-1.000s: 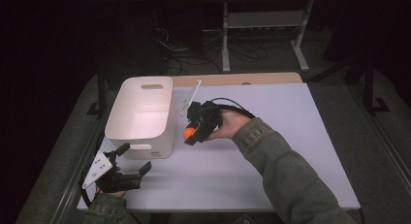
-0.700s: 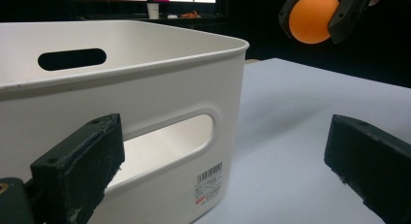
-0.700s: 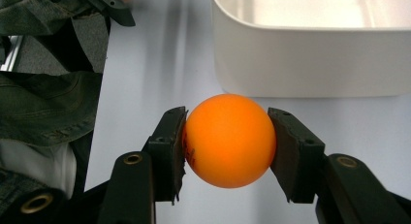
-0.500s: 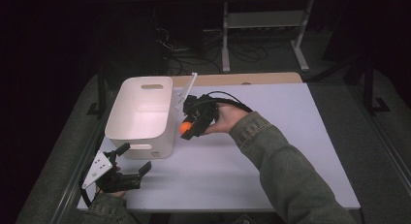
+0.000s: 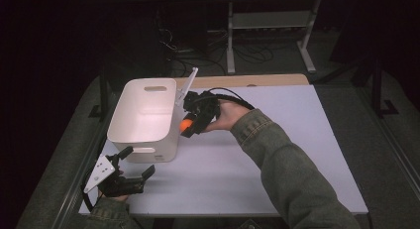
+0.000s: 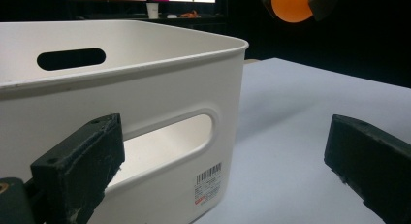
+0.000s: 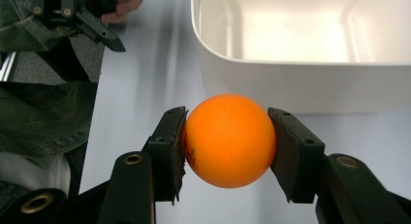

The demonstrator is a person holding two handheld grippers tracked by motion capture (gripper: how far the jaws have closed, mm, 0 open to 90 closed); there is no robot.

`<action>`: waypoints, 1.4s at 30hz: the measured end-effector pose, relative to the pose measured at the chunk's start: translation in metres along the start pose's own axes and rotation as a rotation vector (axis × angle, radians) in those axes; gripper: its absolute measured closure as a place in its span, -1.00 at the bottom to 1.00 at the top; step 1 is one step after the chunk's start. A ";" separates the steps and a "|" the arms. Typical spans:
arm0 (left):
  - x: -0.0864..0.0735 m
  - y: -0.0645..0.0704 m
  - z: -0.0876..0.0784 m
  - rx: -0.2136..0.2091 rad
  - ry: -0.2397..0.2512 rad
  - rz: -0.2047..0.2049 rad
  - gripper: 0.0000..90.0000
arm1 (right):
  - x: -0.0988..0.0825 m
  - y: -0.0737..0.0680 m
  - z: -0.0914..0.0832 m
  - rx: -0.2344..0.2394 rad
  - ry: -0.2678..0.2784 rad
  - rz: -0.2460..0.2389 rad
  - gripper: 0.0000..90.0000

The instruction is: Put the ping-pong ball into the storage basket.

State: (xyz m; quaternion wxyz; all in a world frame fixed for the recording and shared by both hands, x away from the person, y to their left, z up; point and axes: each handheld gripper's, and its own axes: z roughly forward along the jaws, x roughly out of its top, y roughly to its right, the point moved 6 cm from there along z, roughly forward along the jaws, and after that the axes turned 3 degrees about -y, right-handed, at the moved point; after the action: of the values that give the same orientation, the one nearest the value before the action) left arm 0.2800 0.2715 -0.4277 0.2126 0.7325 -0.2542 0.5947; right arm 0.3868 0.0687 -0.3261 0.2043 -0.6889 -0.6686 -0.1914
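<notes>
Two black pads of the right gripper (image 7: 227,141) are pressing on an orange ball (image 7: 228,139), one on each side, so the ball is hanging clamped above the table. In the high view this gripper (image 5: 189,125) is sitting just beside the right wall of the white plastic bin (image 5: 130,121), near its rim, with the ball (image 5: 184,125) not yet over the opening. The step in hand looks like carrying the ball to the bin. Next, the hand is probably needing to travel sideways until the ball is clear of the wall and above the bin's inside, and only then spread its jaws; letting go too early would likely be bouncing the ball off the rim onto the white table (image 5: 277,154). Meanwhile the left gripper (image 5: 130,177) is resting at the near left corner of the table, jaws standing wide apart with nothing between them, facing the bin's near wall and its handle slot (image 6: 165,136).
</notes>
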 end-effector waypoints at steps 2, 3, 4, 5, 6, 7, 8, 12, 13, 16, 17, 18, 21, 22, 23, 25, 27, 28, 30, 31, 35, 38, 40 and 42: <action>0.000 0.000 0.000 -0.002 -0.001 0.001 -0.99 | 0.002 0.001 -0.001 -0.002 0.003 -0.005 0.10; 0.000 0.001 0.000 -0.002 -0.001 0.002 -0.99 | 0.004 0.002 -0.001 -0.003 0.002 -0.004 0.10; 0.000 0.001 0.000 -0.002 -0.002 0.002 -0.99 | 0.005 0.003 -0.002 -0.006 0.004 -0.006 0.10; 0.000 0.001 0.001 -0.003 -0.002 0.002 -0.99 | 0.006 0.004 -0.003 -0.008 0.004 -0.004 0.10; 0.000 0.001 0.001 -0.003 -0.003 0.004 -0.99 | 0.008 0.005 -0.003 -0.008 0.006 -0.003 0.10; 0.000 0.001 0.000 -0.002 -0.001 0.004 -0.99 | 0.009 0.006 -0.004 -0.011 0.010 -0.004 0.10; 0.000 0.001 0.000 -0.002 -0.001 0.003 -0.99 | 0.011 0.007 -0.004 -0.012 0.010 -0.005 0.10; 0.001 0.001 0.000 -0.004 0.004 -0.003 -0.99 | 0.014 0.009 -0.004 -0.013 0.009 -0.011 0.10; 0.001 0.001 0.001 -0.005 0.002 -0.005 -0.99 | 0.016 0.010 -0.003 -0.015 0.012 -0.014 0.10; 0.001 0.000 0.000 -0.004 0.003 -0.003 -0.99 | 0.019 0.013 -0.003 -0.014 0.019 -0.012 0.10; 0.000 0.000 0.000 -0.003 0.002 -0.005 -0.99 | 0.019 0.014 -0.003 -0.012 0.021 -0.010 0.10; 0.000 0.000 0.000 -0.003 0.002 -0.005 -0.99 | 0.020 0.015 -0.002 -0.012 0.021 -0.007 0.10; 0.000 0.000 0.001 -0.005 0.001 -0.003 -0.99 | 0.022 0.018 -0.002 -0.013 0.026 -0.005 0.10; 0.000 0.000 0.001 -0.005 0.001 -0.003 -0.99 | 0.023 0.018 -0.002 -0.014 0.024 -0.006 0.10; 0.000 0.000 0.001 -0.005 0.000 -0.003 -0.99 | 0.024 0.019 -0.001 -0.016 0.025 -0.005 0.10; 0.000 0.000 0.001 -0.005 0.001 -0.004 -0.99 | 0.025 0.021 -0.001 -0.017 0.028 -0.008 0.10; 0.000 0.000 0.001 -0.005 0.000 -0.004 -0.99 | 0.027 0.022 -0.002 -0.017 0.028 -0.003 0.10; 0.000 0.001 0.001 -0.005 -0.001 -0.004 -0.99 | 0.027 0.023 -0.002 -0.019 0.032 -0.007 0.10; 0.000 0.000 0.001 -0.005 -0.001 -0.003 -0.99 | 0.029 0.024 -0.003 -0.021 0.033 -0.004 0.10; 0.000 0.001 0.001 -0.005 -0.001 -0.005 -0.99 | 0.029 0.025 -0.003 -0.024 0.035 -0.006 0.10; 0.000 0.001 0.001 -0.005 -0.002 -0.003 -0.99 | 0.032 0.027 -0.004 -0.024 0.052 -0.001 0.10; 0.000 0.001 0.001 -0.006 -0.003 -0.001 -0.99 | 0.034 0.029 -0.004 -0.028 0.063 0.005 0.10; 0.000 0.000 0.001 -0.006 -0.003 0.000 -0.99 | 0.035 0.031 -0.004 -0.028 0.072 0.005 0.10; 0.000 0.000 0.001 -0.006 -0.002 0.000 -0.99 | 0.037 0.033 -0.003 -0.028 0.085 0.007 0.10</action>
State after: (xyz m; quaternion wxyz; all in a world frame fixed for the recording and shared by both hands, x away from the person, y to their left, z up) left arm 0.2807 0.2705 -0.4279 0.2147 0.7324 -0.2560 0.5932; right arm 0.4205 0.0977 -0.3045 0.2235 -0.6852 -0.6543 -0.2290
